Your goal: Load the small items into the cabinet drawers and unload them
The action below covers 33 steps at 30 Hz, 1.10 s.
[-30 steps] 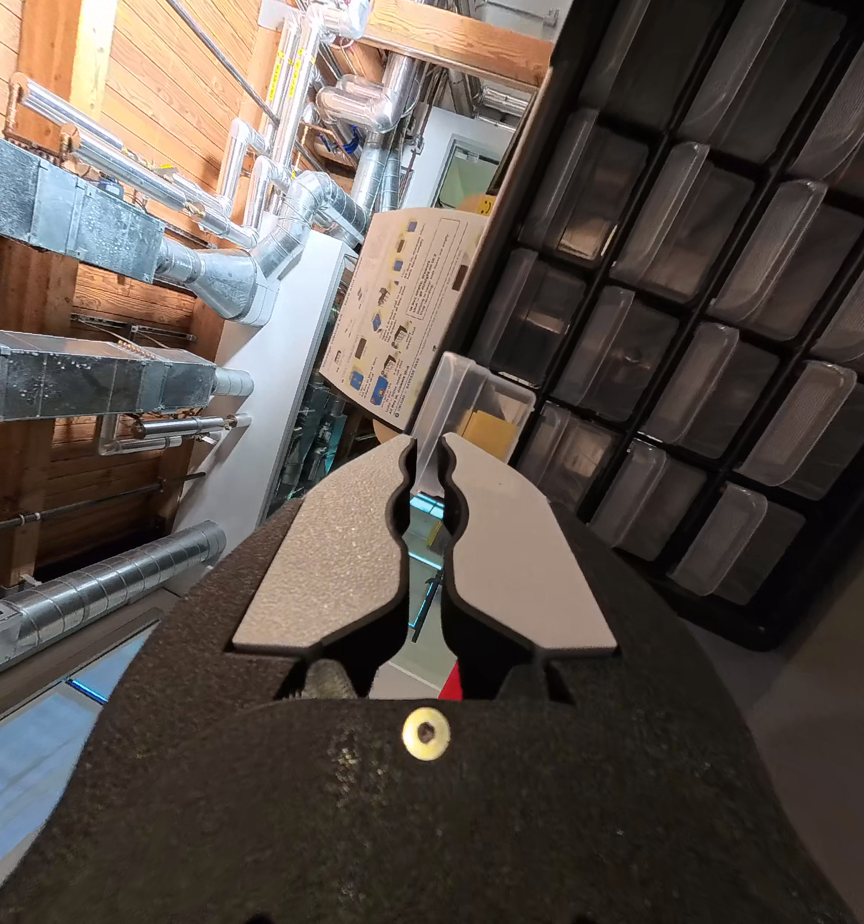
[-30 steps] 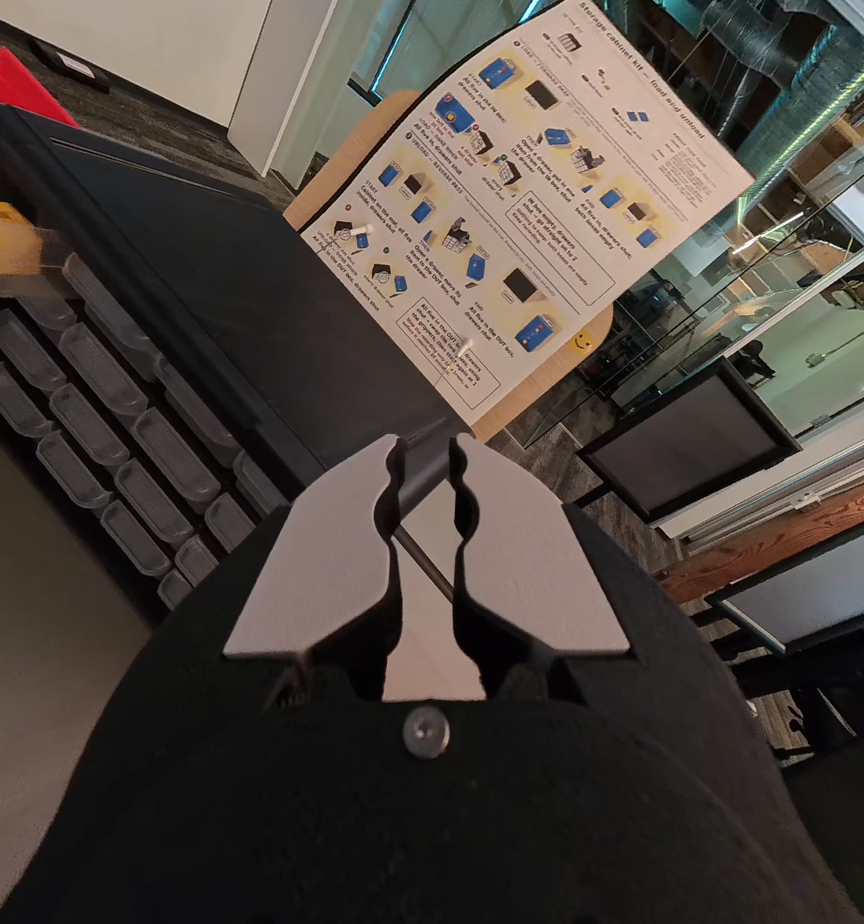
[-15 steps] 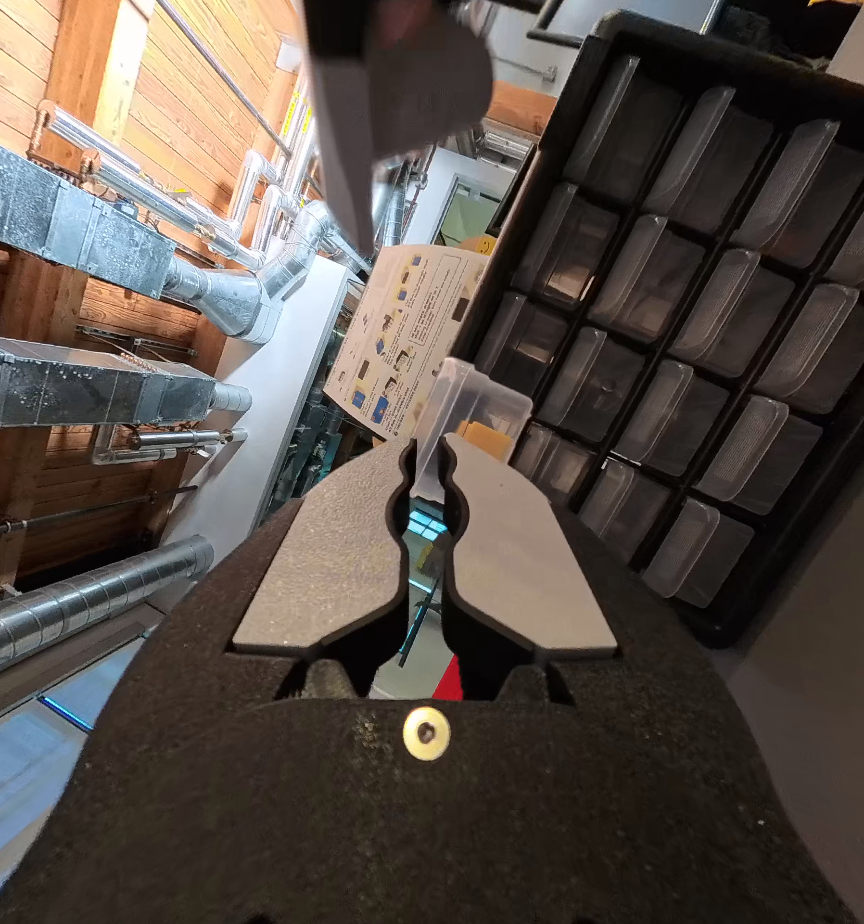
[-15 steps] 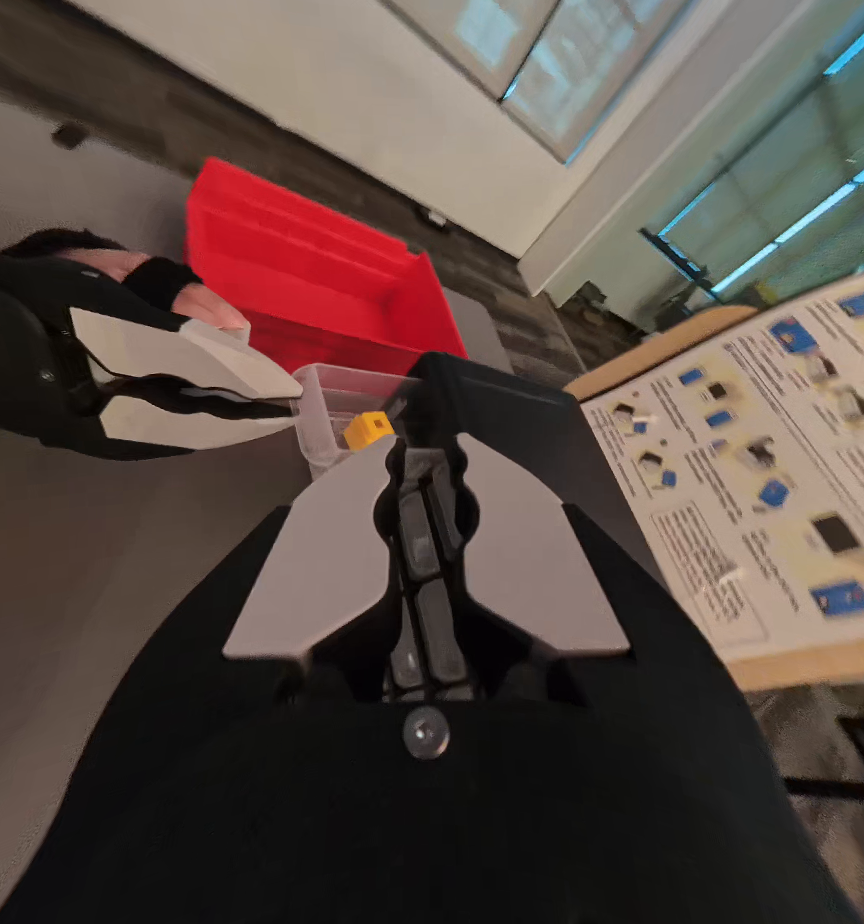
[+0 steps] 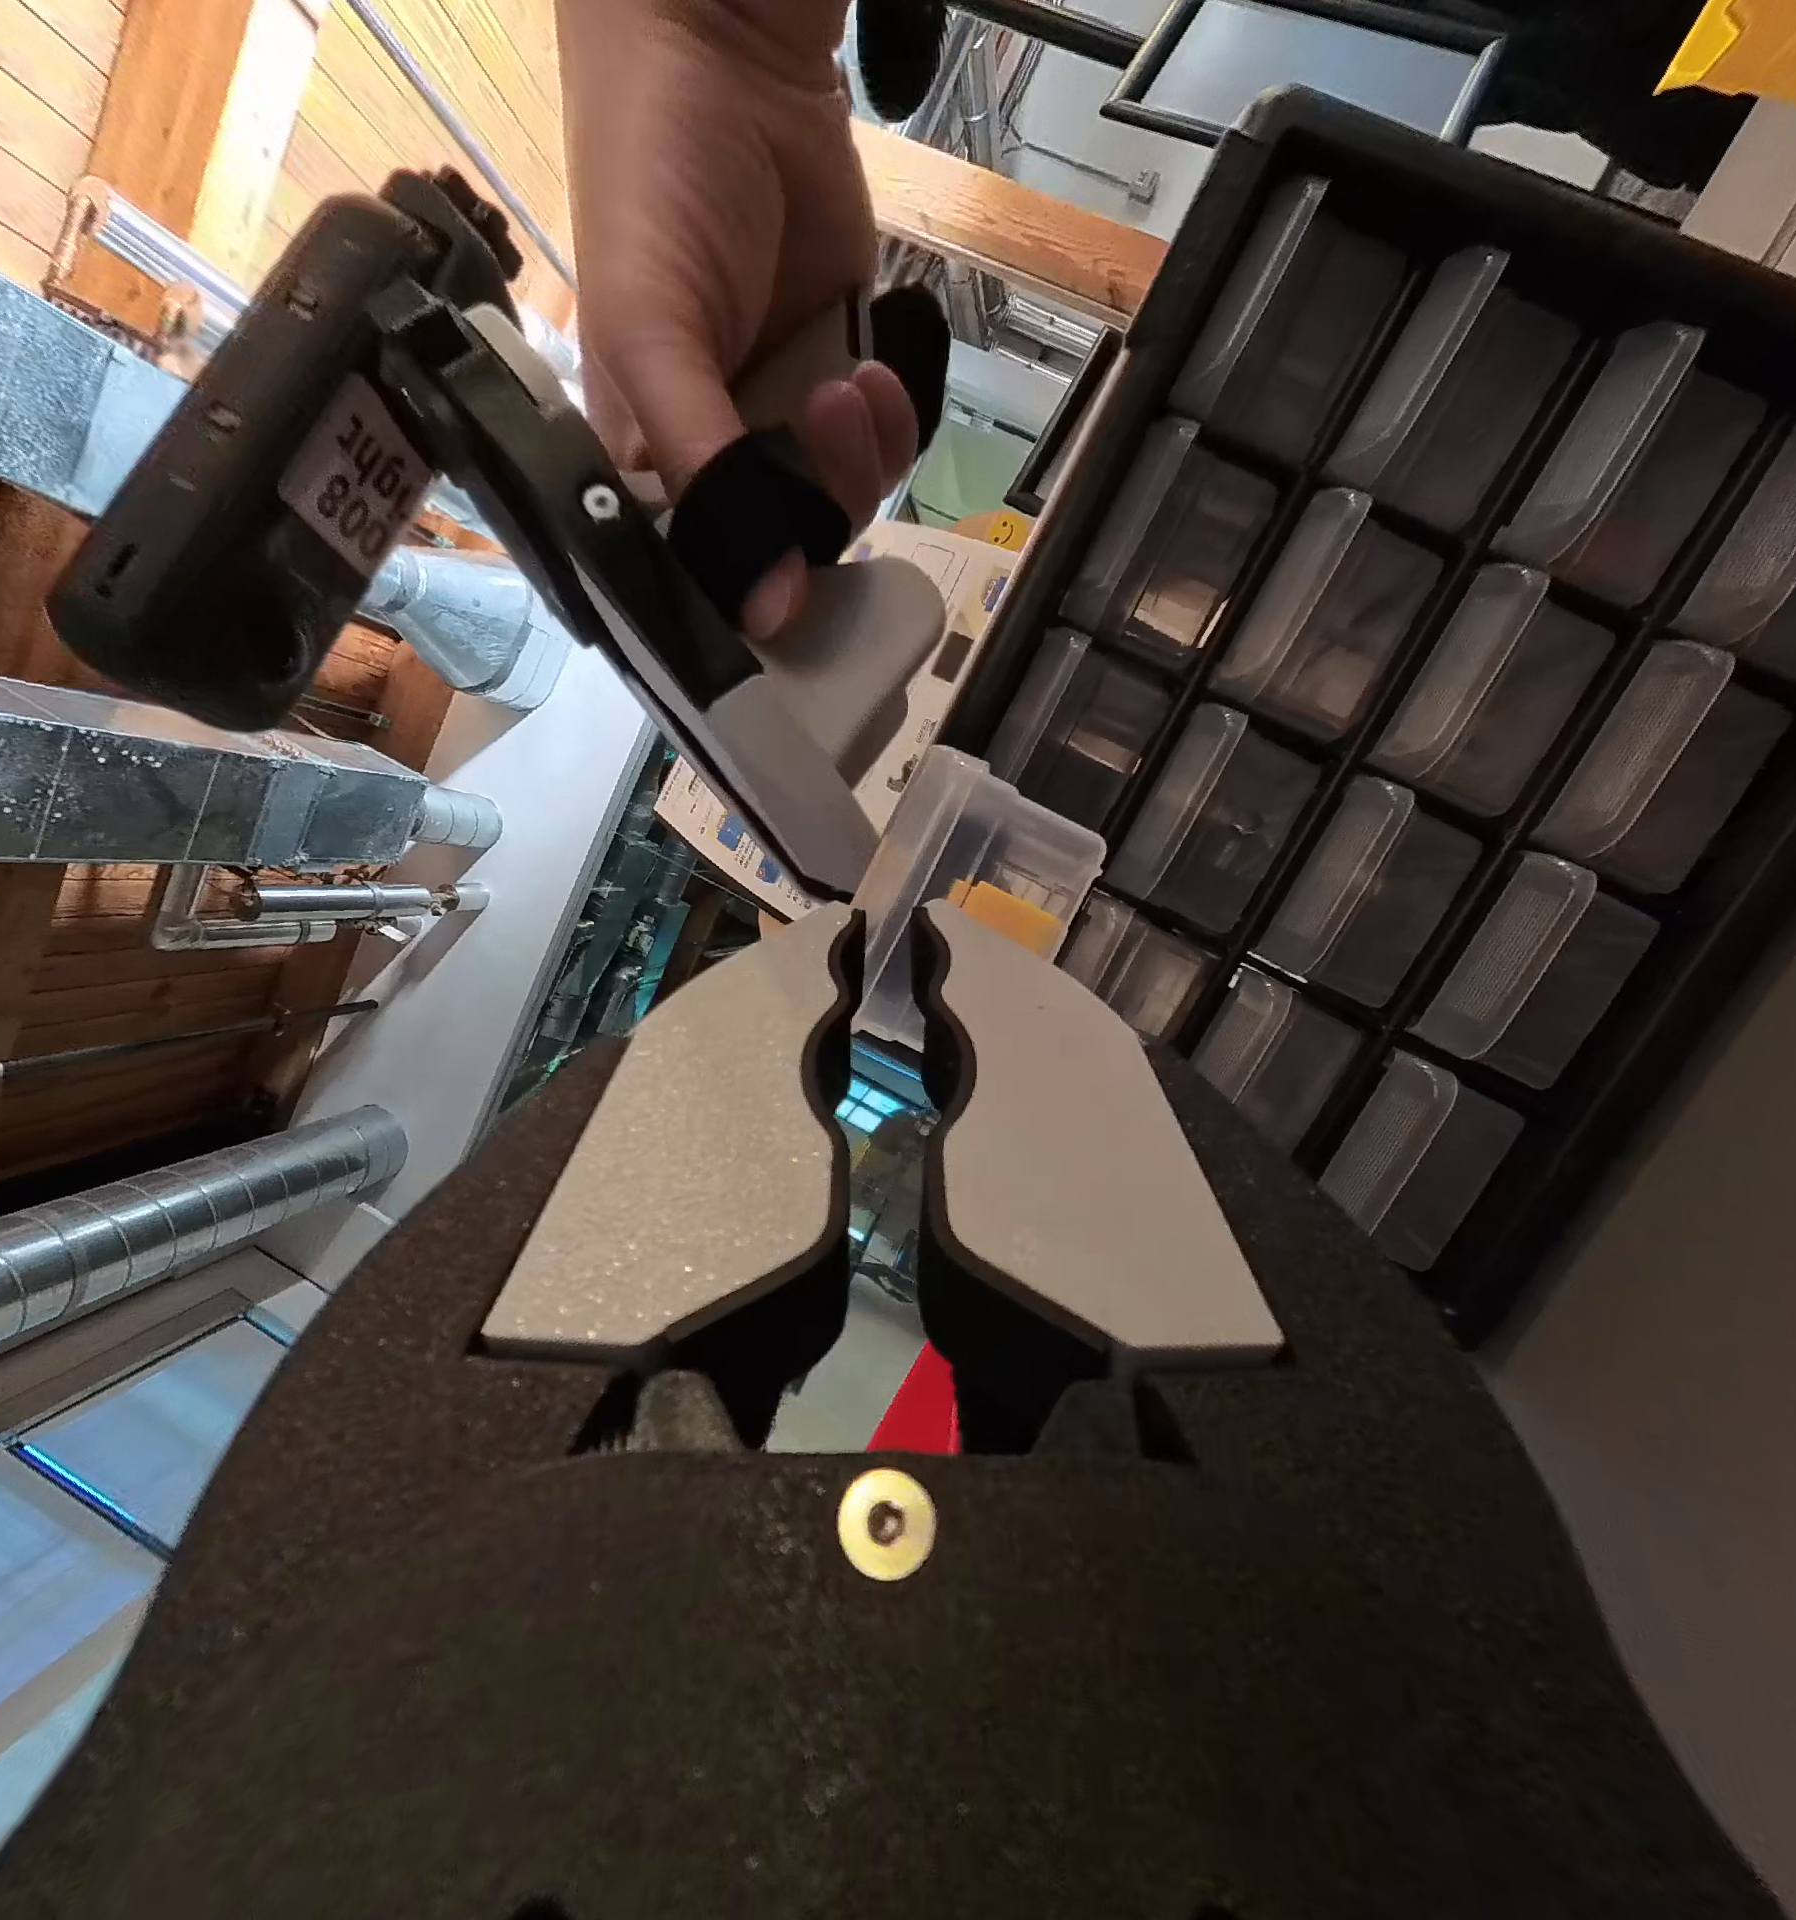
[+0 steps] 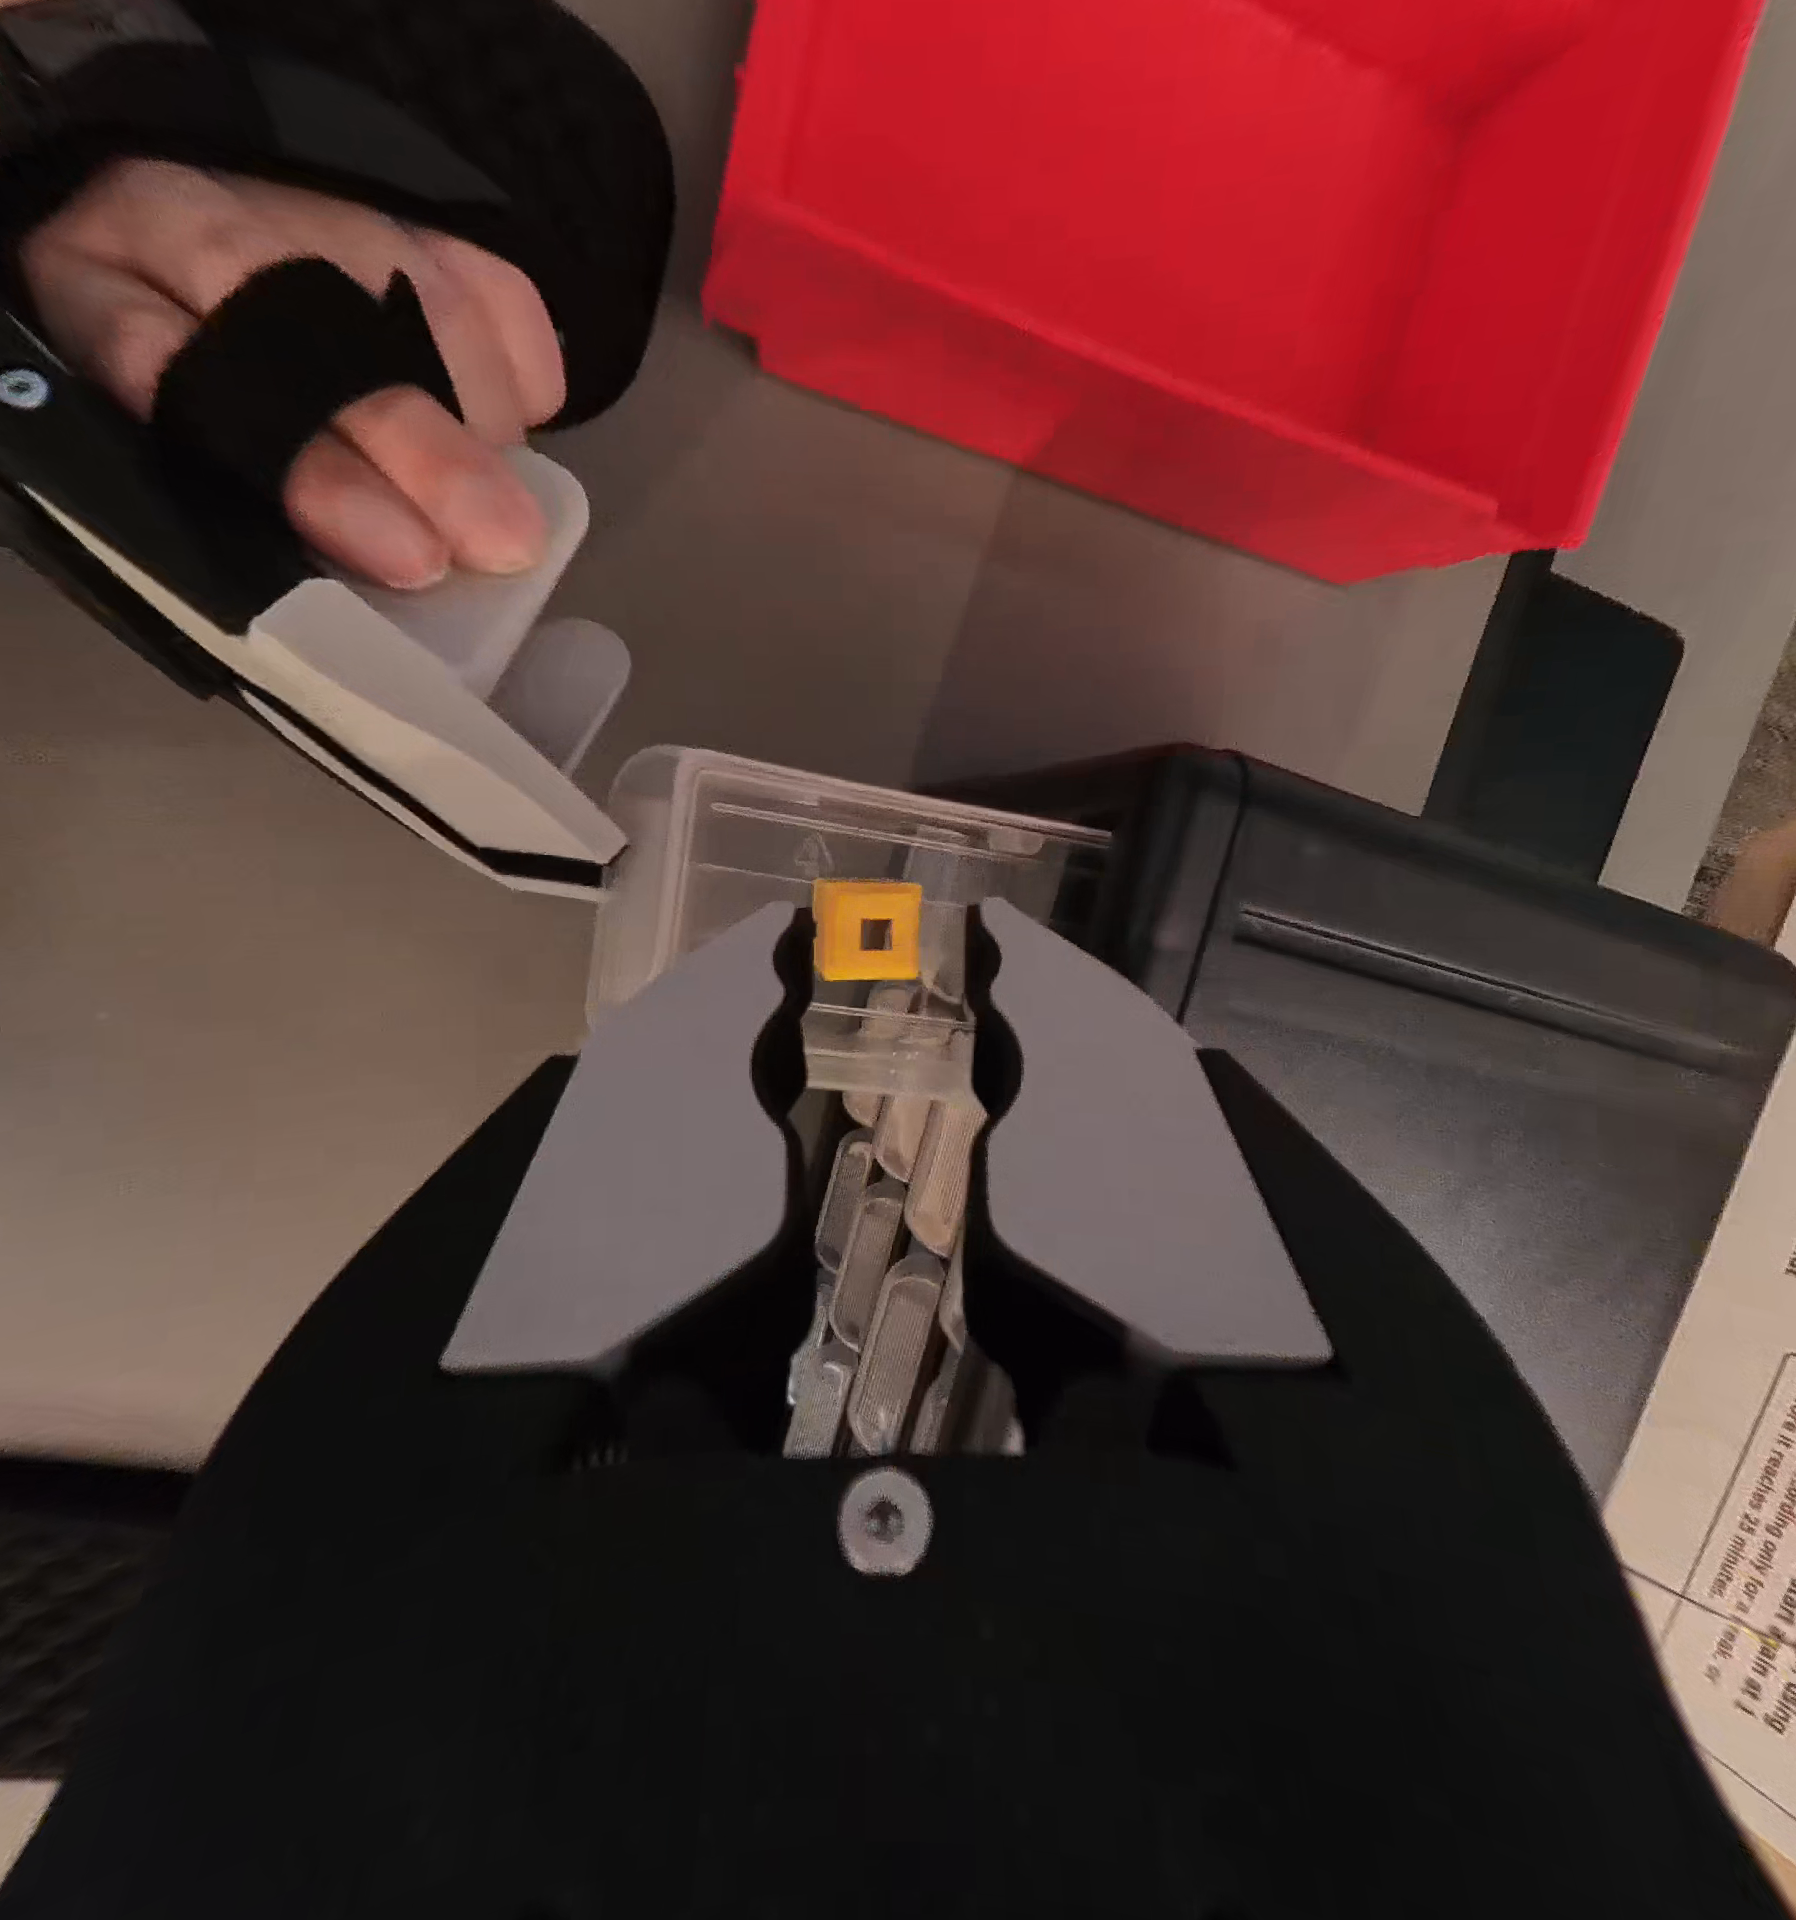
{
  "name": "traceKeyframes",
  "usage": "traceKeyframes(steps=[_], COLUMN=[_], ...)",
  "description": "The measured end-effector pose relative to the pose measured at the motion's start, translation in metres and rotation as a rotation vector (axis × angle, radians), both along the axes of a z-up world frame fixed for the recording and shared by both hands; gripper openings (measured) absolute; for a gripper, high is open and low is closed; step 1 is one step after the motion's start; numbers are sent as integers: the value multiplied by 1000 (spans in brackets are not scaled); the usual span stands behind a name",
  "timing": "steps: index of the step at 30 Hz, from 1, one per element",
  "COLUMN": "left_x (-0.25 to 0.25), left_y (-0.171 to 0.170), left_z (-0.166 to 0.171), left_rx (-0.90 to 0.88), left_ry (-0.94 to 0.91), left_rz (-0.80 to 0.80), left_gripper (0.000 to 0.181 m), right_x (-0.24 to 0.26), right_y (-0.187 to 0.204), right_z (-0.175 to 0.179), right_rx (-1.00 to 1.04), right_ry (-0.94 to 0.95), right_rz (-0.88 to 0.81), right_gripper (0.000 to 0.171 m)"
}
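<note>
Right wrist view looks down over the black cabinet [image 6: 1445,1039], with a red bin [image 6: 1133,260] lying beyond it on the grey table [image 6: 198,1091]. One clear drawer [image 6: 769,831] is pulled out at the cabinet's top corner; the other drawers [image 5: 1445,727] in the left wrist view sit flush and appear closed, and whether they hold anything cannot be told. An instruction sheet [image 6: 1787,1455] lies at the right edge. The right gripper [image 6: 881,925] hangs above the drawer with its jaws parted and nothing between them. The left gripper [image 6: 582,842] has its jaws drawn together at the drawer's front lip; whether they pinch the lip or merely touch it is not clear, though in the left wrist view the left gripper [image 5: 883,920] shows a narrow gap with the drawer's clear front seen through it. A hand [image 6: 354,395] in a black strap holds the left tool. Inside the drawer rests a yellow block [image 6: 866,932] with a square hole, framed between the right fingertips. Judging by this, the block is loaded and its removal is about to begin; the drawer remains to be closed, and the rest of the cycle cannot be assessed.
</note>
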<state>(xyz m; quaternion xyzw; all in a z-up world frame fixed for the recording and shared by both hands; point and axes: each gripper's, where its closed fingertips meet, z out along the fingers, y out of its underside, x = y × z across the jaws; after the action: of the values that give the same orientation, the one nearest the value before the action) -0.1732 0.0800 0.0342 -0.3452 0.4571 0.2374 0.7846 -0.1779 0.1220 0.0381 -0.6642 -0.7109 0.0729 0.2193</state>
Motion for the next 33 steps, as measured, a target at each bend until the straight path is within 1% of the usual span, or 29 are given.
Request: traceKeyframes(steps=[7, 12, 16, 18, 24, 33], left_x=[-2, -1, -1, -2, -3, -3], left_y=[1, 1, 2, 2, 2, 3], left_z=[2, -1, 0, 0, 0, 0], left_rx=[-14, -12, -18, -18, -15, -16], left_ry=[-9, 5, 3, -1, -1, -1], left_rz=[-5, -1, -2, -1, 2, 1], left_gripper=[8, 8, 8, 8, 8, 8], right_x=[-1, -1, 0, 0, 1, -1], right_y=[-4, -3, -2, -1, 2, 4], right_z=[-15, -24, -25, -25, -24, -18], right_rx=[-35, -91, -81, -75, -47, -15], right_ry=[-142, -199, -235, -244, -265, -218], right_rz=[2, -34, -44, -53, -59, -59], right_gripper=[29, 27, 25, 23, 22, 22])
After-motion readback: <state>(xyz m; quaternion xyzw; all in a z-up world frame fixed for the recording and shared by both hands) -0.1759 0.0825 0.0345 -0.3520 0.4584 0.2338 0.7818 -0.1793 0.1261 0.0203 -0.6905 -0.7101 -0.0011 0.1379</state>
